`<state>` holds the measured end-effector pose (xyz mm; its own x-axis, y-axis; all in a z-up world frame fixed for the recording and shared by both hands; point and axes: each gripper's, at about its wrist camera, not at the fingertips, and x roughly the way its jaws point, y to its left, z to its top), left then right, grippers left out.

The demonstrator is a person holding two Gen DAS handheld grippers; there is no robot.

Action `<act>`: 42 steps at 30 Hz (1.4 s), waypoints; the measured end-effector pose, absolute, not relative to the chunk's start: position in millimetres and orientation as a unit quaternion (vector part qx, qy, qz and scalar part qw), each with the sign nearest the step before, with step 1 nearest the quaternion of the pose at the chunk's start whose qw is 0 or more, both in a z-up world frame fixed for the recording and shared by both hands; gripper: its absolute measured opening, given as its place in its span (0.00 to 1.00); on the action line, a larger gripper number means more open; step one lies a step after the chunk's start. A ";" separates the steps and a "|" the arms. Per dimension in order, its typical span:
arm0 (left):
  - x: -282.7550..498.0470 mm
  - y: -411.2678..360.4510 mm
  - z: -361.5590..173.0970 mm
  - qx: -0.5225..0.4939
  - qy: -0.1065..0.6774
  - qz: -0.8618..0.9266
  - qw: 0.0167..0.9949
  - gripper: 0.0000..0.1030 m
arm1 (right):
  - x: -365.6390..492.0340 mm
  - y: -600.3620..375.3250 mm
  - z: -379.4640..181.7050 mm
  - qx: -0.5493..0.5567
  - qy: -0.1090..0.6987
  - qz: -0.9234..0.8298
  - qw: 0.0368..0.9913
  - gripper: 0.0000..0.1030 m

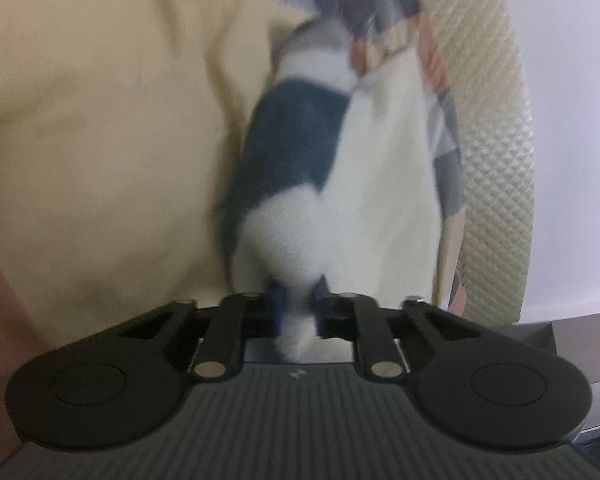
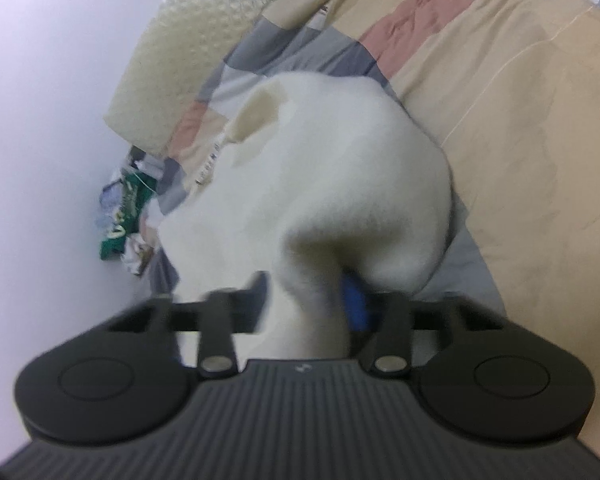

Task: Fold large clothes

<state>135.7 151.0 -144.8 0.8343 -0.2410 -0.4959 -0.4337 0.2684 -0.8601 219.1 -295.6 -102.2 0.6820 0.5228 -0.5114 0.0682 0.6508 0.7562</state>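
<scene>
A fluffy white garment with a dark navy band (image 1: 296, 140) hangs bunched above the bed. My left gripper (image 1: 298, 312) is shut on a white fold of it, the cloth pinched between the blue-padded fingers. In the right wrist view the same garment shows as a white fleecy mass (image 2: 320, 184). My right gripper (image 2: 308, 300) is shut on another fold of it, which covers the fingertips. Both views are blurred by motion.
The bed has a beige sheet (image 1: 100, 120) and a patchwork quilt of grey, pink and beige (image 2: 400, 40). A quilted cream mattress edge (image 1: 496, 140) runs along a white wall (image 2: 40, 120). A green packet and clutter (image 2: 126, 216) lie by the wall.
</scene>
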 end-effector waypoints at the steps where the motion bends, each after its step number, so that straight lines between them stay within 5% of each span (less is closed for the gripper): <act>1: 130.4 153.1 -135.1 -0.593 0.264 0.065 0.758 0.12 | 220.1 -296.1 -101.9 0.387 0.373 0.135 0.832 0.17; 10: 116.6 150.6 -64.1 -0.476 0.177 0.022 0.861 0.11 | 217.9 -298.2 -59.2 0.351 0.303 0.195 0.864 0.09; 19: 192.2 138.5 -96.9 -0.379 0.253 0.058 0.888 0.12 | 290.0 -280.7 -100.5 0.320 0.381 0.159 0.853 0.09; 27: 240.3 160.5 -126.4 -0.403 0.269 0.067 0.872 0.12 | 305.2 -271.7 -121.3 0.324 0.385 0.161 0.849 0.09; 30: 236.6 160.5 -123.5 -0.412 0.265 0.055 0.870 0.27 | 302.4 -273.7 -117.2 0.332 0.385 0.162 0.845 0.12; 32: 231.3 162.0 -121.1 -0.430 0.257 0.039 0.865 0.53 | 298.1 -273.1 -112.9 0.331 0.384 0.164 0.846 0.17; 38: 200.4 150.1 -107.1 -0.441 0.248 0.030 0.862 0.68 | 272.1 -272.5 -101.0 0.335 0.380 0.181 0.843 0.44; 42: 173.6 135.4 -107.6 -0.444 0.270 0.041 0.854 0.72 | 252.2 -272.3 -100.5 0.344 0.390 0.178 0.835 0.52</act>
<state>173.6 135.4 -107.6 0.8509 -0.1692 -0.4973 -0.3098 0.6028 -0.7353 252.2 -272.3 -100.5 0.6317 0.5659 -0.5298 -0.0291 0.7003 0.7133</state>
